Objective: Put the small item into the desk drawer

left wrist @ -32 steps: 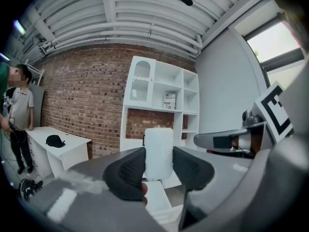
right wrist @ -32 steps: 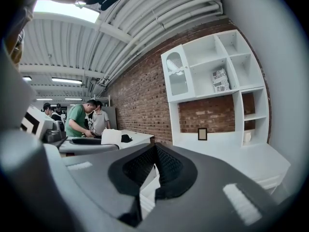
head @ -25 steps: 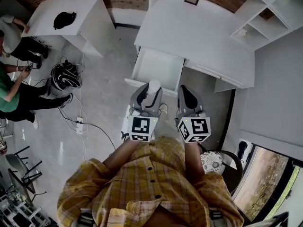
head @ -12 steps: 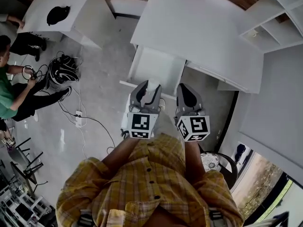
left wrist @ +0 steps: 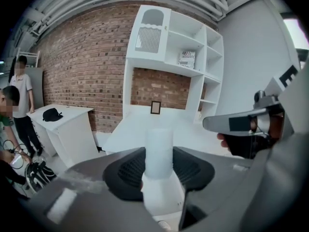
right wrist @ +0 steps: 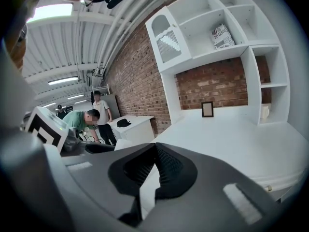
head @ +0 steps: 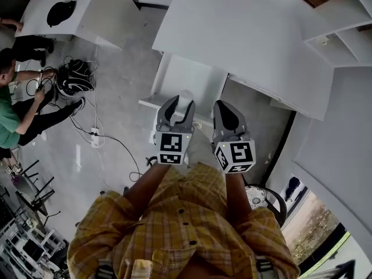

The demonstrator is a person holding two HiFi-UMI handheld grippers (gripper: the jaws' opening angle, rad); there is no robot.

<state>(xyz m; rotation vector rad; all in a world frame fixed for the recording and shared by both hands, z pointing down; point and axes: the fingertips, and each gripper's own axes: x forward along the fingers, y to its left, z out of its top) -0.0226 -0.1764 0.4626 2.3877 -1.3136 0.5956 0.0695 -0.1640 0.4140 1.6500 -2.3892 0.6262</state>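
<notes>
A pale, translucent small cylinder stands upright between the dark pads of my left gripper, which is shut on it. In the head view the cylinder pokes out of the left gripper just above the front edge of the open white drawer. The drawer is pulled out from the white desk. My right gripper hangs beside the left one, to its right, over the floor by the drawer's right corner. Its jaws are shut with nothing in them.
A second white desk with a black cap stands at the far left. People, a dark bag with cables and a power strip lie left on the floor. White shelves rise at right; a stool is behind me.
Both grippers have moved forward toward the drawer with the cylinder still held; the desk and drawer now sit nearer in the head view.
</notes>
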